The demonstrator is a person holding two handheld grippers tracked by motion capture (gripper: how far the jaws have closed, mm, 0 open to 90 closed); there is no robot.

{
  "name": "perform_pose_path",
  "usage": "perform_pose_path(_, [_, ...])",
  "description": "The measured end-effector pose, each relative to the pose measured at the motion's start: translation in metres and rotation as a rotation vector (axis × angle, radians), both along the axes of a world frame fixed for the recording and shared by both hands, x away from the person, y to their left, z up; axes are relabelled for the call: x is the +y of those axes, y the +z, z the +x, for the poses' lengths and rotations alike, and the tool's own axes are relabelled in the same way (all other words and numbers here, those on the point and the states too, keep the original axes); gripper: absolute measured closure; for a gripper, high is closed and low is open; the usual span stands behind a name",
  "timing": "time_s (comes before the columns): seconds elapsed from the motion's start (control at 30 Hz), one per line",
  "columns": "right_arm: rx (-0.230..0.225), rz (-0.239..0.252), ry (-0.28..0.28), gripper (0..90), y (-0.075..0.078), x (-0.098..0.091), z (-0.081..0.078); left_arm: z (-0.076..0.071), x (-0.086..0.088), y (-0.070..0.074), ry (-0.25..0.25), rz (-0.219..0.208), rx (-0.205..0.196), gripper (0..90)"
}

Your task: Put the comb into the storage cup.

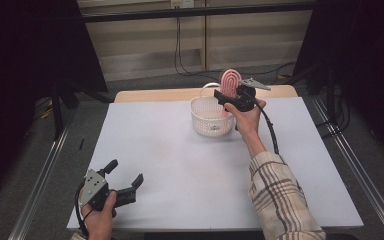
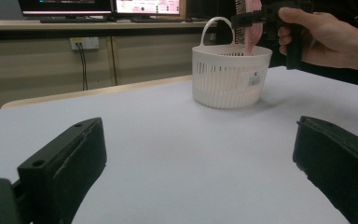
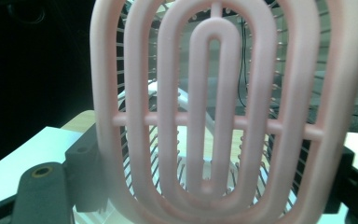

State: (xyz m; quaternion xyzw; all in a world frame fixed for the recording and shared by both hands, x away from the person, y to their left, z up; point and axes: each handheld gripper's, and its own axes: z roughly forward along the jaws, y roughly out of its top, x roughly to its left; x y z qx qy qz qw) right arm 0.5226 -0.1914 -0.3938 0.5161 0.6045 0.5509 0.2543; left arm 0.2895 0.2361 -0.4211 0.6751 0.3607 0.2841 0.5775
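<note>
Right claw (image 1: 228, 95) clamped on pink hairbrush (image 1: 230, 80), held upright over white basket (image 1: 207, 122). Left claw (image 1: 126, 176) wide, nothing in it, resting low on counter (image 1: 180, 165).

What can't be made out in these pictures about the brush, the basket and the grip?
- Brush handle: its lower end drops behind the basket wall in the high view; the left gripper view shows it only through the slats.
- Basket contents: hidden by the wall in the left gripper view, too small in the high view.
- Right gripper pads: the brush head covers them in the right gripper view.
- Basket label: too small to read.
</note>
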Motion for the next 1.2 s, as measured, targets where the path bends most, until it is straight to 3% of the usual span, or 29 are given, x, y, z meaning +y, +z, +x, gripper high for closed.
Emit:
perform_pose_path(0.53, [0.029,0.023,-0.015,19.1,0.000,-0.010,0.001,0.000,0.000,0.000,0.003,0.002,0.000,2.4])
perform_pose_path(1.2, [0.042,0.006,-0.027,16.8,-0.004,-0.011,0.004,0.000,0.000,0.000,-0.002,0.004,0.000,2.5])
